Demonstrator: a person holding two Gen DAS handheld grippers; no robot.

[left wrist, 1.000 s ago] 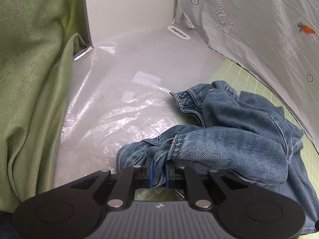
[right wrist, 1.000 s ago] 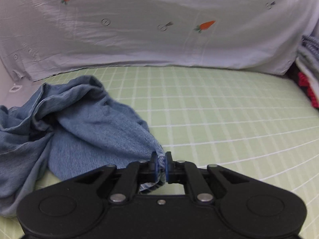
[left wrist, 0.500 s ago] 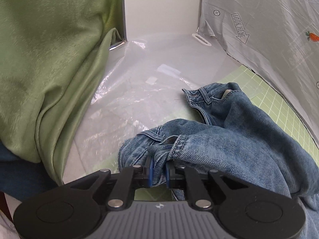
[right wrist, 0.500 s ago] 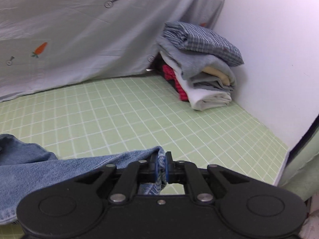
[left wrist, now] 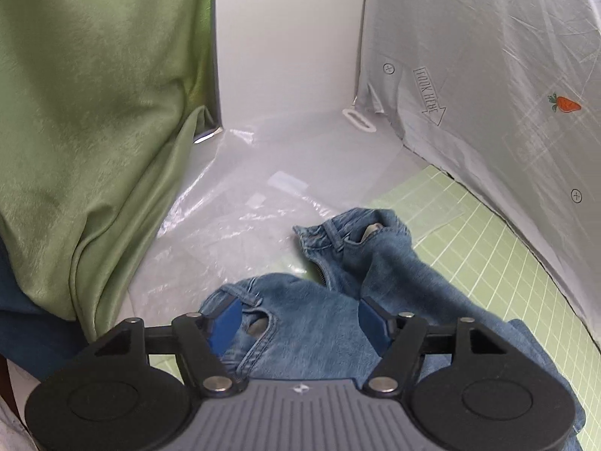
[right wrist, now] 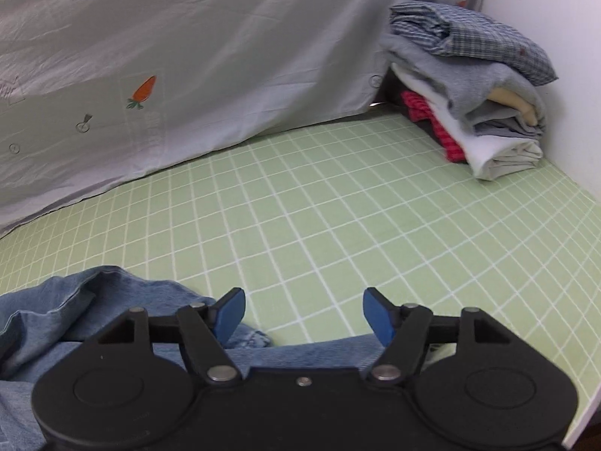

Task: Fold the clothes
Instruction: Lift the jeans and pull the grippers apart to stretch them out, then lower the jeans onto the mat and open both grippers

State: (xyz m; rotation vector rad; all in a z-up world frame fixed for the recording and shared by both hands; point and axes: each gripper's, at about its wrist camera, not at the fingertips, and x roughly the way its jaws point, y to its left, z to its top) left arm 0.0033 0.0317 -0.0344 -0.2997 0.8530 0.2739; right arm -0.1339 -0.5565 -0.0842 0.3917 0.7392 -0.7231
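The jeans (left wrist: 338, 300) lie rumpled across the green grid mat (right wrist: 338, 225), the waistband end bunched near the mat's left edge where clear plastic sheeting (left wrist: 233, 195) begins, a leg reaching toward the mat's near edge below the right gripper (right wrist: 304, 314). Both tongs have just been opening: the left gripper (left wrist: 300, 319) stands released with denim lying loose between its blue pads, which do not press on it, and the right stands released too, with only bare mat between its pads and the denim underneath. The denim looks heavy and fairly stiff for cloth, likely to hold a crease and unlikely to slip, yet thick where seams stack. The waistband or a hem would probably give the firmest hold. A stack of folded clothes (right wrist: 473, 86) sits in the mat's far right corner.
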